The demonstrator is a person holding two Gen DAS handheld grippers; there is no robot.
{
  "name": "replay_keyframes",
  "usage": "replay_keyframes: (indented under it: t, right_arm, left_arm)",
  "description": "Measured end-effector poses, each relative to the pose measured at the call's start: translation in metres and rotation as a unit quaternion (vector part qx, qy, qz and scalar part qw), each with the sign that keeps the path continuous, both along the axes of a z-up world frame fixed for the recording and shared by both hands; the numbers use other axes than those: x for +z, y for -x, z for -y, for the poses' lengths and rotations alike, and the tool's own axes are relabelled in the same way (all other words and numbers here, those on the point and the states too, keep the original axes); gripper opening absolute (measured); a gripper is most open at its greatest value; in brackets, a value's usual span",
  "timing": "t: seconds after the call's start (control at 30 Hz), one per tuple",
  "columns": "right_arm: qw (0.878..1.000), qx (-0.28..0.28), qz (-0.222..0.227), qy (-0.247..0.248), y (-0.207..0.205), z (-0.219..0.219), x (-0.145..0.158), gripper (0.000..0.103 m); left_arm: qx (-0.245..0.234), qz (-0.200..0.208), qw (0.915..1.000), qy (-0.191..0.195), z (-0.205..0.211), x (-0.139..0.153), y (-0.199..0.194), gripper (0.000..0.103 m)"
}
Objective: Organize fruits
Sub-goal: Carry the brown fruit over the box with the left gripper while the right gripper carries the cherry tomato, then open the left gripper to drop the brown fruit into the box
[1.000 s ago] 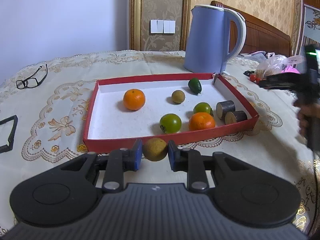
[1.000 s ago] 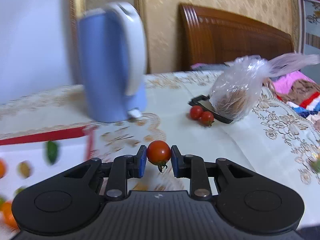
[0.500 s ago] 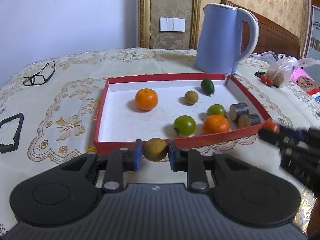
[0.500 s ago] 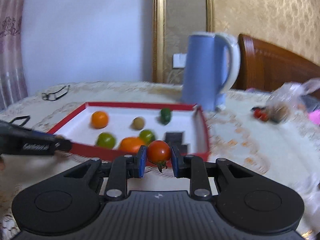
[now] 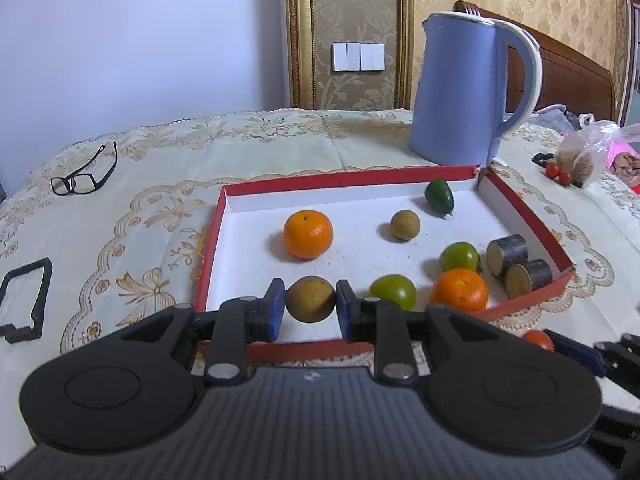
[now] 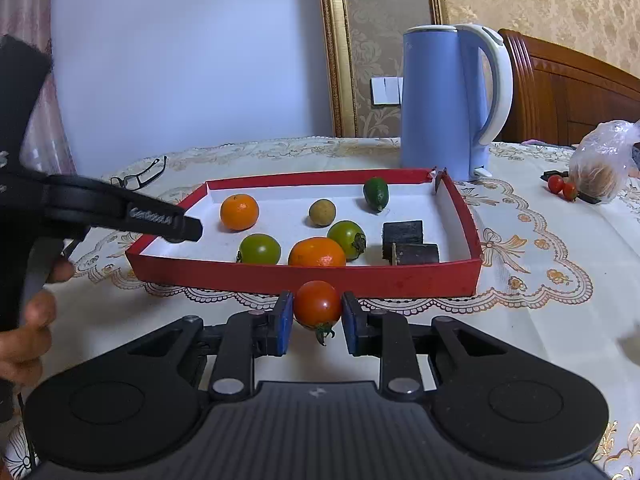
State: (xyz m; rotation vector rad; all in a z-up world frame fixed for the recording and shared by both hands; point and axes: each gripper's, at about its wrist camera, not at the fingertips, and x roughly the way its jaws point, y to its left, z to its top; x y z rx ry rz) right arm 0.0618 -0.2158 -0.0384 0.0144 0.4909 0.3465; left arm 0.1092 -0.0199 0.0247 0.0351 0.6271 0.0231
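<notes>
A red-walled tray (image 5: 344, 179) (image 6: 384, 278) with a white floor lies on the tablecloth, holding two oranges (image 5: 308, 234) (image 5: 461, 290), green tomatoes (image 5: 393, 291), a brown round fruit (image 5: 405, 225), a dark green fruit (image 5: 439, 196) and two dark sugarcane pieces (image 5: 518, 266). My left gripper (image 5: 310, 311) is shut on a brown round fruit (image 5: 310, 299), over the tray's near left part. My right gripper (image 6: 317, 322) is shut on a red tomato (image 6: 318, 306), just short of the tray's near wall. The left gripper's finger (image 6: 164, 220) reaches over the tray's left corner in the right wrist view.
A blue kettle (image 5: 464, 92) stands behind the tray. Glasses (image 5: 82, 174) and a black frame (image 5: 24, 300) lie to the left. At the right sit a plastic bag (image 6: 602, 164) and two red tomatoes (image 6: 562, 187). A hand (image 6: 28, 328) grips the left tool.
The right gripper swung left from the bag and kettle side and now faces the tray's near wall, still holding the tomato. The left gripper crept forward over the tray's edge with its fruit.
</notes>
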Motion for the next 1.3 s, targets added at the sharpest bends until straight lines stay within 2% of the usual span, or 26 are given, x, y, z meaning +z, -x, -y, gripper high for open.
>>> replay_keyframes:
  t: [0.77, 1.07, 1.3]
  right_arm:
    - [1.0, -0.001, 0.002, 0.004, 0.003, 0.003, 0.0, 0.025]
    - [1.0, 0.002, 0.003, 0.002, 0.005, 0.002, 0.002, 0.025]
    - [1.0, 0.006, 0.015, 0.003, -0.001, 0.002, 0.011, 0.025]
  left_arm:
    - [0.008, -0.002, 0.9994, -0.034, 0.008, -0.001, -0.036, 0.024]
    - [0.02, -0.008, 0.9998, 0.001, -0.017, 0.013, -0.061, 0.024]
    - [0.029, -0.011, 0.9993, 0.022, -0.034, 0.013, -0.05, 0.025]
